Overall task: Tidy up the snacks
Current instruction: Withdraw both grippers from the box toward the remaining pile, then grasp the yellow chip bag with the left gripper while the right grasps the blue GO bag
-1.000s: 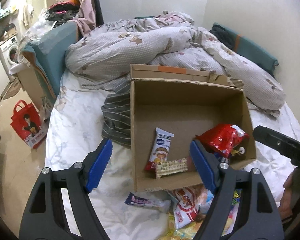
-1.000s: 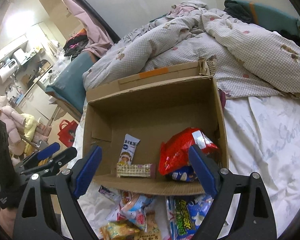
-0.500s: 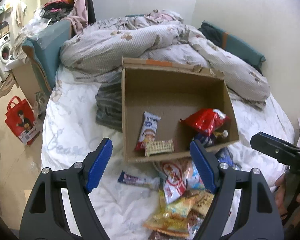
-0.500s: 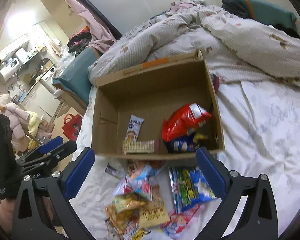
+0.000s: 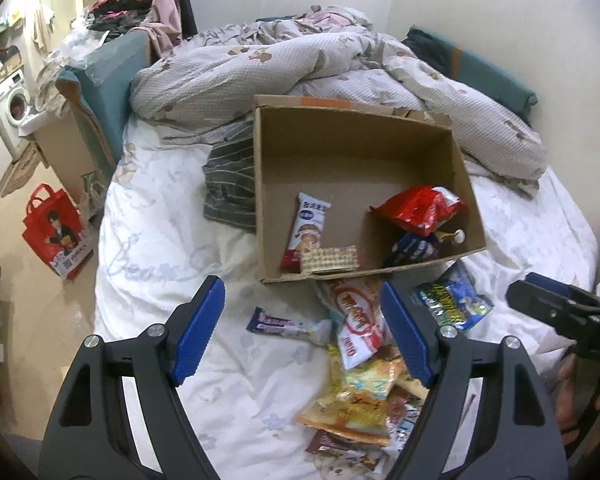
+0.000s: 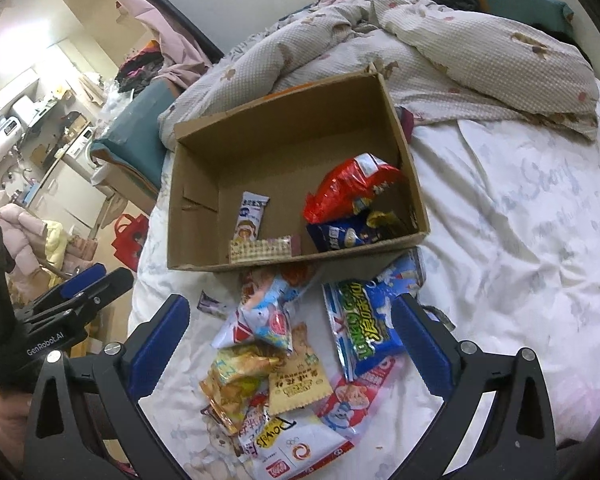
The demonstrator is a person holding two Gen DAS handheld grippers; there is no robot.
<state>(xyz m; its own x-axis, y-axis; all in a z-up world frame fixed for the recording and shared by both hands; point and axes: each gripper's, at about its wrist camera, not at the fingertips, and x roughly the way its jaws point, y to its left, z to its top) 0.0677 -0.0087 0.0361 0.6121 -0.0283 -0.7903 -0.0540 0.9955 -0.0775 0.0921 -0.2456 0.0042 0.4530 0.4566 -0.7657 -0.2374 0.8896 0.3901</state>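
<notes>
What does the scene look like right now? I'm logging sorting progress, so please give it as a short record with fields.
setting: bed with white sheet
container: open cardboard box on the bed
in box: red bag, dark blue packet, white bar, wafer pack
outside box: loose snack pile in front of the box, including a blue-green bag
left gripper: open, empty
right gripper: open, empty, above the pile
progress: partly sorted

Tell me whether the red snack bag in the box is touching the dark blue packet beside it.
Touching. The right wrist view shows the red snack bag lying on the dark blue packet, overlapping its top edge with no cardboard between them.
</notes>
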